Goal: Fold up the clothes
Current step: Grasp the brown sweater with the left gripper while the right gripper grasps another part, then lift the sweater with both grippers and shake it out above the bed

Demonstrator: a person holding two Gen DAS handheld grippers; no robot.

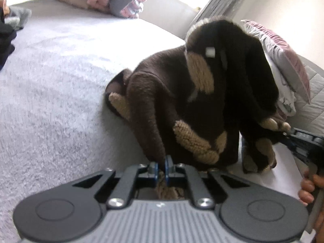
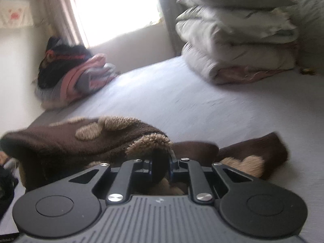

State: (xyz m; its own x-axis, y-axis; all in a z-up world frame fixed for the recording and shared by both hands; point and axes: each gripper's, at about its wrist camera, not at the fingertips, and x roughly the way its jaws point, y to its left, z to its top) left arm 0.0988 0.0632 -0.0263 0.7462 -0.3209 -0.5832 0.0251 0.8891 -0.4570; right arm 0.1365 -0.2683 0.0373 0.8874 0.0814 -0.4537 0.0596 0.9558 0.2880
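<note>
Both tools are clamped on the brown sweater (image 1: 182, 101): left tool (image 1: 161, 167) pinches its hem, right tool (image 2: 161, 162) another edge. Sweater hangs lifted above the bed (image 1: 60, 81).

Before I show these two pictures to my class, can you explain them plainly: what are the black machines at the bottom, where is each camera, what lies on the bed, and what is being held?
A person is holding two hand-held pinching tools, each with a camera looking along its fingers. One picture comes from the left gripper, the other from the right gripper. Both are shut on a fuzzy brown garment with tan patches, lifting it above the pale bed. From the left camera you also see the hand holding the right tool. On the bed lie a pile of pink and grey clothes and stacked white bedding.
</note>
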